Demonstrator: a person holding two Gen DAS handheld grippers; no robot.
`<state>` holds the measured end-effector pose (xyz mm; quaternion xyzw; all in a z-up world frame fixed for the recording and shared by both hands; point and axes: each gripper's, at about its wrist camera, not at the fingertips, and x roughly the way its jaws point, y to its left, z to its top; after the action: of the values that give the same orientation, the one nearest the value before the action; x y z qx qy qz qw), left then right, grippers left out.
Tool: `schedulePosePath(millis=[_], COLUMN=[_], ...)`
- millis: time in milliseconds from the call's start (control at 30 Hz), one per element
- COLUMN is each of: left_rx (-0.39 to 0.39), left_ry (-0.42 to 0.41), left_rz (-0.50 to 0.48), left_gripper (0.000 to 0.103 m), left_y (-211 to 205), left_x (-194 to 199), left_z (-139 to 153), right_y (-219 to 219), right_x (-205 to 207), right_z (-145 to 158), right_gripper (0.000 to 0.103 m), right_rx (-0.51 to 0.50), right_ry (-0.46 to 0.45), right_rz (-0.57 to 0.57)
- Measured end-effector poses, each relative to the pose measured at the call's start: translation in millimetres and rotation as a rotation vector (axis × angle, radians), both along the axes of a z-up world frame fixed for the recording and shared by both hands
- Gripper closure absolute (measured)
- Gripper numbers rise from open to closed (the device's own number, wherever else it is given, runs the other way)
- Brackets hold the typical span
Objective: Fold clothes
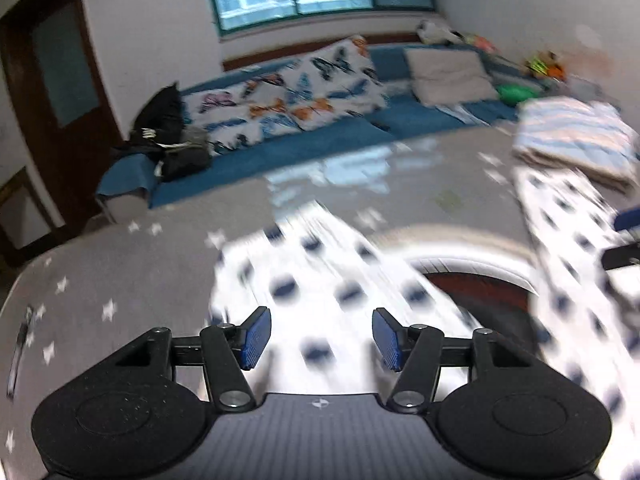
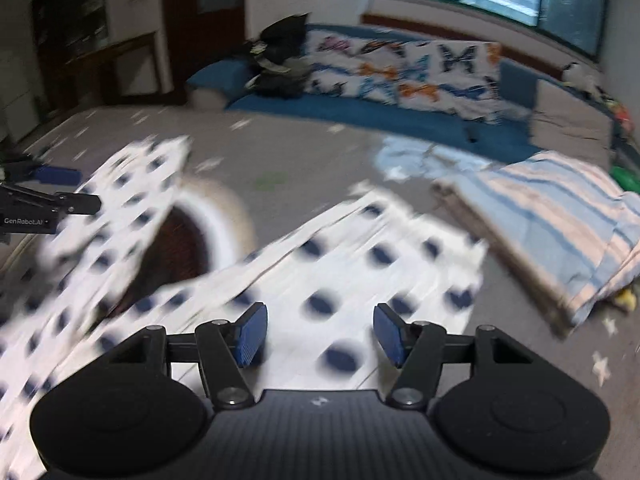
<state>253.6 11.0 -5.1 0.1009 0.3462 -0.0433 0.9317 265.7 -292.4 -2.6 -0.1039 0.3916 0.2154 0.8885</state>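
Both the left gripper (image 1: 322, 338) and right gripper (image 2: 320, 334) are spread, empty, over the limp, light polka-dot garment (image 2: 360, 264); pinch hems at twelve o'clock.

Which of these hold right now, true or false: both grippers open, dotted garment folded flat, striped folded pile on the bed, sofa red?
1. Both the left gripper and right gripper are open. True.
2. The dotted garment is folded flat. False: it lies spread and rumpled, unfolded.
3. A striped folded pile sits on the grey star-print bed cover. True.
4. The sofa is red. False: it is blue.
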Motion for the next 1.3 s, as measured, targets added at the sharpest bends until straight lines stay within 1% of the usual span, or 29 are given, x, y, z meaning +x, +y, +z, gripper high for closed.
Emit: schedulePosePath(millis=[67, 167, 300, 433, 467, 567, 633, 767, 833, 933, 1033, 1133, 1200, 1300], left_rx=[-0.010, 0.011, 0.062, 0.116, 0.129, 0.127, 0.100, 0.036, 0.016, 0.008, 0.035, 0.042, 0.044, 0.048], left_ry=[0.035, 0.061, 0.034, -0.011, -0.022, -0.023, -0.019, -0.031, -0.041, -0.034, -0.026, -0.002, -0.012, -0.017], left_rz=[-0.033, -0.065, -0.056, -0.029, -0.021, 0.016, 0.028, -0.008, -0.048, -0.110, -0.142, -0.136, -0.126, -0.105], left_gripper=[0.044, 0.044, 0.044, 0.043, 0.043, 0.043, 0.044, 0.044, 0.043, 0.043, 0.043, 0.043, 0.042, 0.042], left_y=[-1, -5, -5, 4, 7, 19, 25, 19, 12, -1, -9, -7, -1, 6], left_x=[-25, -60, -91, -107, -111, -118, -125, -154, -171, -189, -204, -211, -216, -221], left_z=[-4, -12, -20, -24, -25, -23, -17, -1, 3, 1, -7, -16, -18, -18], right_y=[10, 21, 26, 14, 9, -9, -14, -8, -1, 12, 22, 27, 22, 11], right_x=[-22, -48, -74, -86, -88, -96, -105, -138, -151, -172, -193, -211, -221, -231], right_z=[-4, -7, -7, -7, -7, -6, -1, 15, 21, 24, 19, 10, 1, 3], right_gripper=[0.043, 0.042, 0.042, 0.042, 0.039, 0.038, 0.039, 0.039, 0.039, 0.039, 0.039, 0.040, 0.040, 0.040], right_rx=[-0.028, -0.047, -0.054, -0.037, -0.034, -0.034, -0.036, -0.004, 0.017, 0.046, 0.035, 0.002, -0.031, -0.027], right_ry=[0.013, 0.022, -0.005, 0.004, 0.005, 0.005, 0.003, -0.018, -0.019, -0.003, 0.009, 0.010, 0.014, 0.002], right_rz=[0.044, 0.090, 0.090, 0.039, 0.027, -0.028, -0.048, 0.027, 0.071, 0.139, 0.195, 0.226, 0.229, 0.209])
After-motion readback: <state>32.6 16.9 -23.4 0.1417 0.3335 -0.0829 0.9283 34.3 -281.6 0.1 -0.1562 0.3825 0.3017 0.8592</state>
